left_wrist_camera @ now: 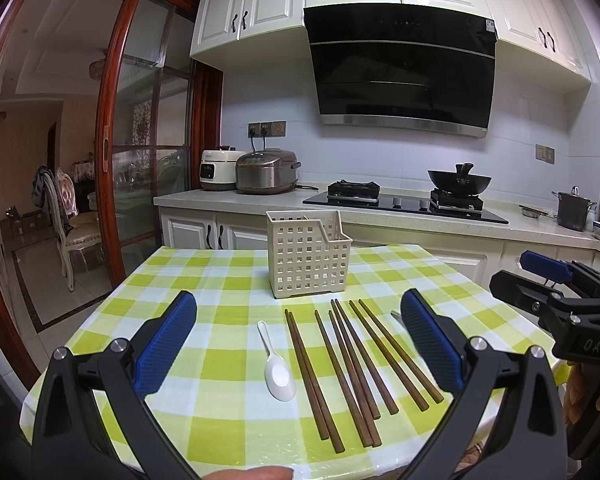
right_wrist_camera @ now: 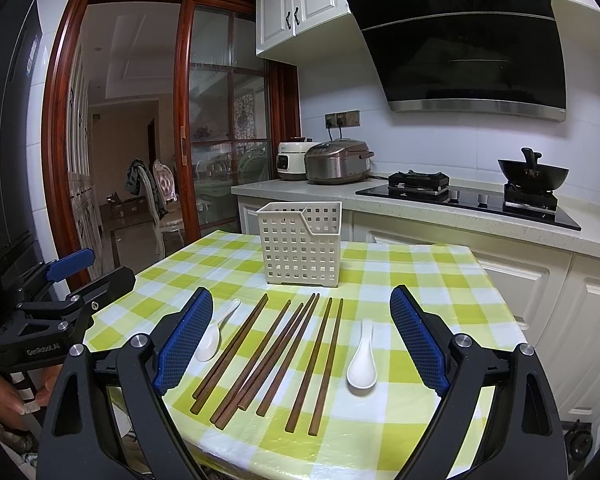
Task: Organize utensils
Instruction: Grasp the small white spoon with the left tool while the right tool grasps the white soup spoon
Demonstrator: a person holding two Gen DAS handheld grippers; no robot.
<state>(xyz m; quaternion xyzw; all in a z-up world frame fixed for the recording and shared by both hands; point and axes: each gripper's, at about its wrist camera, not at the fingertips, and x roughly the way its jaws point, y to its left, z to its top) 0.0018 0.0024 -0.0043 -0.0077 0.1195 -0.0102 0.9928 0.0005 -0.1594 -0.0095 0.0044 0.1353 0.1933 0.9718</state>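
Setting: small table [right_wrist_camera: 440, 280] under a green-and-white checked cloth, kitchen counter and hob behind.
Holder: cream perforated utensil basket [left_wrist_camera: 308, 256], upright at the far middle of the table, with a stepped inner divider; appears empty.
Chopsticks: eight dark brown wooden chopsticks [left_wrist_camera: 350, 368] lying flat in loose pairs on the near half of the cloth, just in front of the basket but not touching it.
Long axis: near-to-far, running roughly from the grippers towards the basket, fanned slightly; a grasp across the sticks needs the jaws set left to right, as both now stand.
Left spoon: white ceramic soup spoon [left_wrist_camera: 278, 372], bowl nearest, handle pointing away, just left of the chopsticks.
Right spoon: second white ceramic soup spoon [right_wrist_camera: 363, 360], same orientation, just right of the chopsticks; mostly hidden behind a finger in the left wrist view.
Left gripper [left_wrist_camera: 300, 356]: jaws spread wide, holding nothing, hovering over the near table edge; left spoon and leftmost pair lie between its fingers.
Right gripper [right_wrist_camera: 302, 348]: jaws spread wide, holding nothing; right spoon and rightmost pair sit nearer its side.
Nearer hand: judged even for the middle sticks; each gripper is closer to its own spoon.
Progress: judged not begun, nothing yet in the basket.
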